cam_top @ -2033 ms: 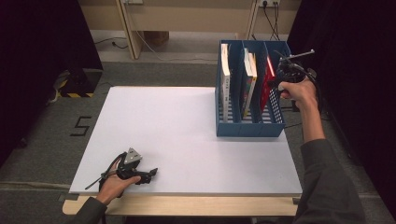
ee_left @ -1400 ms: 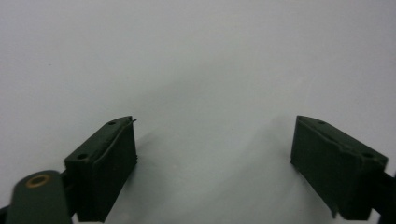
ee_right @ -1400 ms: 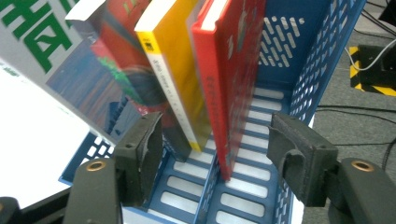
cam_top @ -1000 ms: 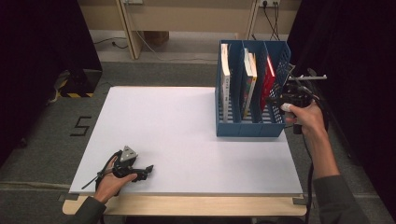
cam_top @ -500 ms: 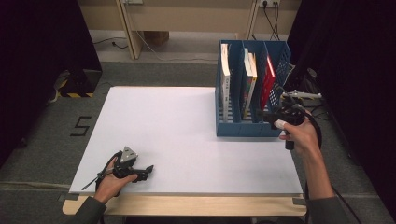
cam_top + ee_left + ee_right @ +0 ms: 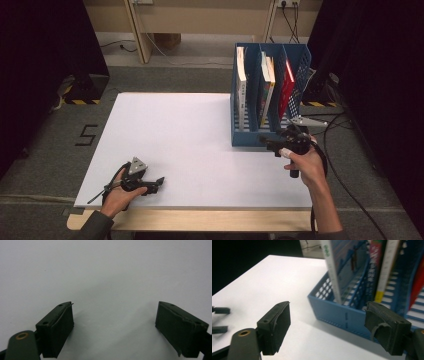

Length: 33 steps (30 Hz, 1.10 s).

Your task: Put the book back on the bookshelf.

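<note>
Books [image 6: 265,90] stand upright in a blue rack [image 6: 250,139] at the far right of the white counter [image 6: 190,130]. One white book [image 6: 241,85] is in the left slot, a pair of books sits in the middle slot, and a red book [image 6: 286,85] leans in the right slot.

The right claw [image 6: 270,146] hangs just in front of the rack's near right corner, low over the counter. In the right gripper view its two black pads [image 6: 275,327] stand wide apart with nothing between them, and the rack wall and the white book [image 6: 332,270] are close ahead.

The left claw [image 6: 156,183] rests near the front left edge of the counter, well apart from the rack. In the left gripper view its pads [image 6: 57,330] are wide too, with only bare counter [image 6: 105,277] between them.

What could go wrong? I think the right claw is so near the rack that it could bump the front wall and push the whole rack back. The books stand loose in their slots, so a bump might tip them. If the claw goes for a book and pinches only a thin edge, the book could slip out and fall.
</note>
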### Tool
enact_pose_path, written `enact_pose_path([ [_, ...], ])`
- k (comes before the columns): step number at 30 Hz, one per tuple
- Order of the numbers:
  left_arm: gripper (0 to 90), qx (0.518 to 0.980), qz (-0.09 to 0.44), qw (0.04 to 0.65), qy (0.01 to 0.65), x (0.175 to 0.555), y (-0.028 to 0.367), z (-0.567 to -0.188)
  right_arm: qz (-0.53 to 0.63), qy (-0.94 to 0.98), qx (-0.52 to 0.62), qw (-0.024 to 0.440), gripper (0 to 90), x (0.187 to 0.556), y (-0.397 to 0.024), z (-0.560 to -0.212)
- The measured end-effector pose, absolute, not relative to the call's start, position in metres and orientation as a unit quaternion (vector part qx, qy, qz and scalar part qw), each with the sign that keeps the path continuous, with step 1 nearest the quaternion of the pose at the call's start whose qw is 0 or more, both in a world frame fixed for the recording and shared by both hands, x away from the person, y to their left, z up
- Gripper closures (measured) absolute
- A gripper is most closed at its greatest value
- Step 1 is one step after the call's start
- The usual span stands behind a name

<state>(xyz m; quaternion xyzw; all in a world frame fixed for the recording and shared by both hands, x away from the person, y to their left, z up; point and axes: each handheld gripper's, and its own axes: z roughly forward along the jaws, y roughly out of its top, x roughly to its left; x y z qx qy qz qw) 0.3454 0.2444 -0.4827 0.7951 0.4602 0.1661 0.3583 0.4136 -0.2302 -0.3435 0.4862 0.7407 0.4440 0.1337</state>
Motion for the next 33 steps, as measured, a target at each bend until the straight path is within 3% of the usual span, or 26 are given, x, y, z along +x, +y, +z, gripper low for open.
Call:
enact_pose_path([
  [33, 14.1, 0.795, 0.166, 0.359, 0.461, 0.345, 0.244, -0.483, 0.368, 0.827, 0.423, 0.05, 20.4, 0.386, -0.155, -0.44],
])
